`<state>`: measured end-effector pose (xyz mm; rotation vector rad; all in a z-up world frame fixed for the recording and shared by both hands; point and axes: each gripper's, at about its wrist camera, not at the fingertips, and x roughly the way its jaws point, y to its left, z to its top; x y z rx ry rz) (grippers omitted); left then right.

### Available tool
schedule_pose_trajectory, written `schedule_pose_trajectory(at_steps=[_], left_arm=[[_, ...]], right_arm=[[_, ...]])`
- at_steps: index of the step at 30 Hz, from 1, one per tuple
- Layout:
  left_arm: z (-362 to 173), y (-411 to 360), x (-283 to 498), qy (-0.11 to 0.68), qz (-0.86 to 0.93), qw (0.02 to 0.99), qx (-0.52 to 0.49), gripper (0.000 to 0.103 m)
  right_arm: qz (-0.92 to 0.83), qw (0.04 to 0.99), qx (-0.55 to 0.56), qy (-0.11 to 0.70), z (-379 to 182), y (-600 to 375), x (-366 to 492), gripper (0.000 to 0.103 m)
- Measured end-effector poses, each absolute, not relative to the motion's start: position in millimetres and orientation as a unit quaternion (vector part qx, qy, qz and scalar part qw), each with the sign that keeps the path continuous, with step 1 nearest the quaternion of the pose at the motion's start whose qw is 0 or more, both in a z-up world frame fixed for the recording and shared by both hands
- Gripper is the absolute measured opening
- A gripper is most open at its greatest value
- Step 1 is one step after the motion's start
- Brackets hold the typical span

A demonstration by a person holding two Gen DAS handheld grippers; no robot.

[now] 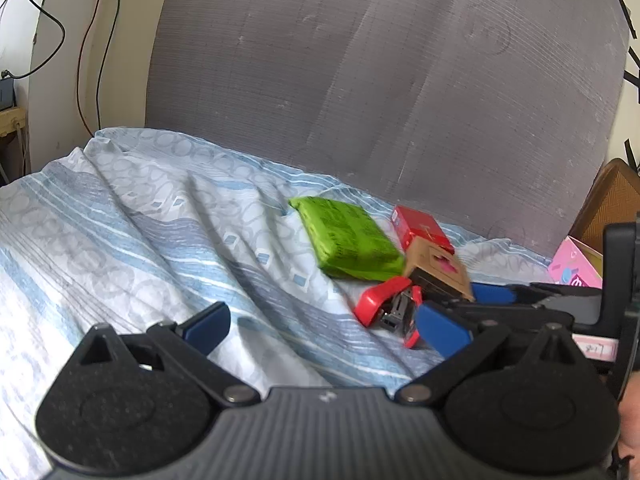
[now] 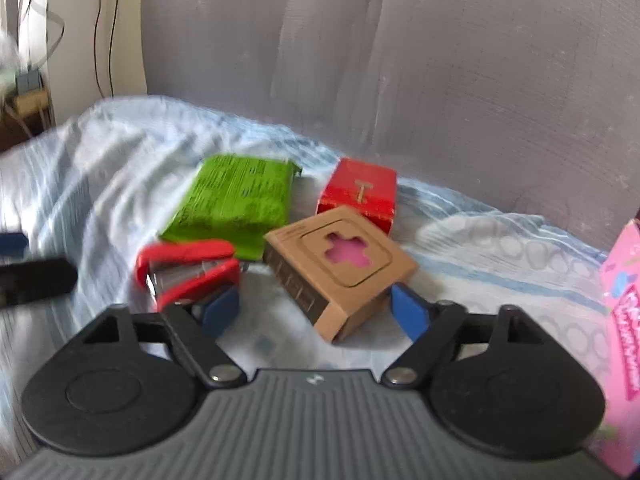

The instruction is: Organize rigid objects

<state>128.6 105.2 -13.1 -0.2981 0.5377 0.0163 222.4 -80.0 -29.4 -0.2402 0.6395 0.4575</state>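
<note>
On the blue patterned bedsheet (image 1: 160, 220) lie a green packet (image 1: 348, 240) (image 2: 236, 200), a red box (image 1: 420, 228) (image 2: 360, 188), a brown cardboard box (image 1: 436, 268) (image 2: 340, 264) with a pink cut-out, and a red stapler (image 1: 384, 304) (image 2: 188, 268). My right gripper (image 2: 314, 312) is open. The cardboard box's near corner sits between its blue pads, the right pad is close to one edge, and a gap shows on the left side. My left gripper (image 1: 324, 330) stands open over bare sheet, with the stapler just beyond its right pad.
A grey padded upright panel (image 1: 380, 80) closes the far side of the bed. A pink carton (image 1: 576, 268) (image 2: 624, 312) stands at the right edge. Cables (image 1: 92, 40) hang on the wall at the left. Rumpled sheet spreads to the left of the objects.
</note>
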Motion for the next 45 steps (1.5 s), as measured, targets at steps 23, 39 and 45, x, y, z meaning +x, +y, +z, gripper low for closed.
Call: schedule_pose_trajectory(at_steps=[23,39,45], left_arm=[[-12.6,128.6,121.7,0.233,0.067,0.951,-0.192,0.102],[-15.5,131.8,127.4,0.244,0.061,0.945,-0.21,0.102],[-17.0,134.1,129.6,0.248,0.061,0.943,-0.214,0.102]], right_arm=[[0.289,0.898,-0.216,0.253,-23.6,-70.5,154.3,0.007],[0.173,0.936,0.01,0.307,-9.3,-81.6,240.3,0.084],[0.147,0.912,0.072,0.376,-26.4,-58.8,267.6,0.095]])
